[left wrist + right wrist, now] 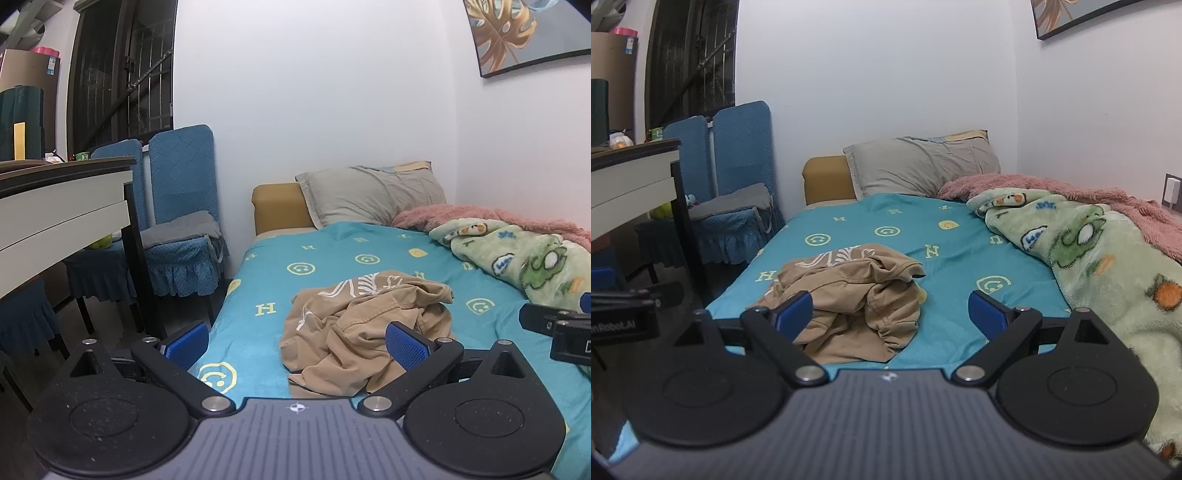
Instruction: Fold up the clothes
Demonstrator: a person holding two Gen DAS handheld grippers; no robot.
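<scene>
A crumpled tan garment (365, 325) with a white print lies in a heap on the teal bed sheet (280, 291); it also shows in the right wrist view (849, 295). My left gripper (295, 341) is open and empty, hovering just short of the heap, its right finger in front of the cloth. My right gripper (890, 312) is open and empty, with the heap between and beyond its fingers, nearer the left one. The right gripper's body shows at the left view's right edge (557, 328).
A green cartoon blanket (1089, 266) and pink fleece (1071, 192) lie along the bed's right side by the wall. A grey pillow (373, 194) sits at the head. A table (62, 206) and blue-covered chairs (181, 221) stand left of the bed.
</scene>
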